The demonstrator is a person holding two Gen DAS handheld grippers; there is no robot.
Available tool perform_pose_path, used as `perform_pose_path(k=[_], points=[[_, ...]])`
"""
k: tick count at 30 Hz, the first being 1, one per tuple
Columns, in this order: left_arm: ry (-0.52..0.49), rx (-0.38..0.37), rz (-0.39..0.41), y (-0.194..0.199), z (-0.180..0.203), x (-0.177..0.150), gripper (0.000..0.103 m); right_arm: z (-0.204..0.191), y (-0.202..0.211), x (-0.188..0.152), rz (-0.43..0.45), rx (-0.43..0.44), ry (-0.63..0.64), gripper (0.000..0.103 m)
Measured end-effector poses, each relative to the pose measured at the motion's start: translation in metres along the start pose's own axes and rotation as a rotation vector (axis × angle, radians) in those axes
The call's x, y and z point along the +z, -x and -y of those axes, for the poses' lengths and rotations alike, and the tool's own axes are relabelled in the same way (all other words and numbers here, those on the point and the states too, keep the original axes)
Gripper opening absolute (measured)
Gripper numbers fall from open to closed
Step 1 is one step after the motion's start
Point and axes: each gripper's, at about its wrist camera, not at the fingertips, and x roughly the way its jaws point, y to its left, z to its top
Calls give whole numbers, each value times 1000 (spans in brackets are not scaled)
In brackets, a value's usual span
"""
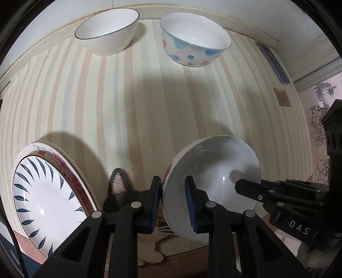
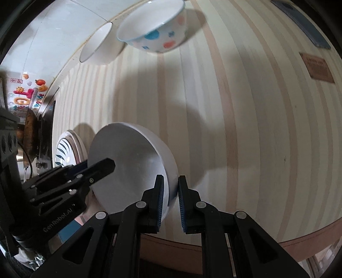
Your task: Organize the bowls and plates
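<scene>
Both grippers pinch white bowl (image 1: 213, 184) by rim, above table (image 1: 128, 102) near edge: left gripper (image 1: 173, 205) jaws clamp one wall, right gripper (image 2: 170, 202) jaws clamp opposite wall. Plates (image 1: 47, 196) stacked left of held bowl: two, leaf-pattern atop red-flower one. Bowls: three; plain bowl (image 1: 106, 32) and dotted bowl (image 1: 194, 42) side by side at far edge, unstacked. Judgement: plates done, bowls left.

A round striped wooden table (image 1: 149, 111) stands against a white wall (image 1: 267, 15), with colourful stickers (image 2: 25, 94) at left.
</scene>
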Motion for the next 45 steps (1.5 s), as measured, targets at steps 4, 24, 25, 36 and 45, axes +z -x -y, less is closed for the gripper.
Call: perform_pose_path(k=[4, 24, 25, 36, 45], points=[[-13, 21, -11, -5, 2, -1, 21, 6, -2, -1, -9, 10, -12, 15], [140, -37, 203, 43, -18, 139, 38, 40, 69, 121, 226, 182, -130, 64], [130, -27, 196, 35, -19, 154, 38, 40, 70, 131, 254, 176, -134, 64], [39, 24, 144, -14, -15, 202, 18, 49, 12, 197, 194, 192, -208, 16], [23, 16, 185, 11, -2, 187, 18, 27, 25, 187, 214, 134, -182, 14]])
